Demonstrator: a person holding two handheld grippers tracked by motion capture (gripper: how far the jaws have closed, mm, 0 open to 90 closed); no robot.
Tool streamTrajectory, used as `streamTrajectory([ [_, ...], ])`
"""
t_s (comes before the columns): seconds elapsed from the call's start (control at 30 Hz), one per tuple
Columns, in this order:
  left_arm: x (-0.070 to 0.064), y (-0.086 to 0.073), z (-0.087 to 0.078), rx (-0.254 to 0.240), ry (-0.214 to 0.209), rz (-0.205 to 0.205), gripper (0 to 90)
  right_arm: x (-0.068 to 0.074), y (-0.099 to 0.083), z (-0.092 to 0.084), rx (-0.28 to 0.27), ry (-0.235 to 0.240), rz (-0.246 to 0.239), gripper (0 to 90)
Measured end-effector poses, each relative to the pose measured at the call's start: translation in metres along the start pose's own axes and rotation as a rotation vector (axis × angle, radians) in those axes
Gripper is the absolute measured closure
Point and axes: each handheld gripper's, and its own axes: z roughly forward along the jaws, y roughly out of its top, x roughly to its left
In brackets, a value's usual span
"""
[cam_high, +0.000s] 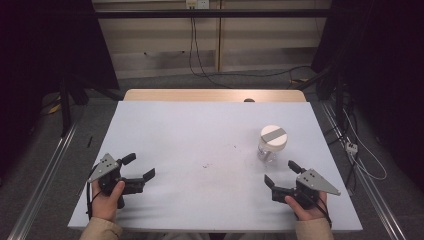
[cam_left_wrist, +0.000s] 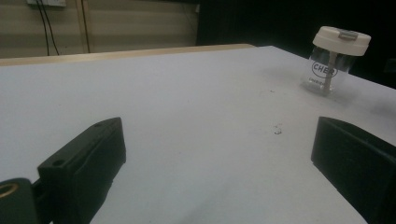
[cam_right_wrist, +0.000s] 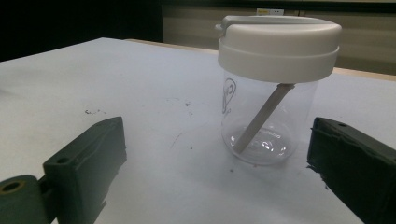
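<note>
A clear plastic jar (cam_high: 270, 146) with a white lid and a grey strip on top stands upright on the right half of the table. A grey straw leans inside the jar (cam_right_wrist: 264, 121). My right gripper (cam_high: 280, 173) rests near the front right edge, open, its jaws pointing at the jar from a short way off with nothing between them. At the front left my left gripper (cam_high: 138, 166) is also open and holds nothing; the jar (cam_left_wrist: 334, 61) stands far off at the upper right of the left gripper view.
The white table top (cam_high: 200, 135) carries a few small dark specks near its middle. A wooden edge (cam_high: 215, 95) runs along the far side. Cables and metal rails lie on the floor around the table.
</note>
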Motion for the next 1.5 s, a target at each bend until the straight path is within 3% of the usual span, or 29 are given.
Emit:
streamTrajectory([
  [0.4,0.000,0.001,0.002,-0.008,-0.002,0.000,2.7,-0.004,0.000,0.004,0.006,-0.010,0.001,4.1],
  [0.9,0.000,-0.001,0.001,-0.004,-0.007,-0.002,2.7,-0.022,0.009,0.035,0.017,-0.069,0.013,4.1],
  [1.5,-0.002,-0.001,0.005,0.010,-0.026,0.004,2.7,-0.029,0.012,0.063,0.039,-0.107,0.052,4.7],
])
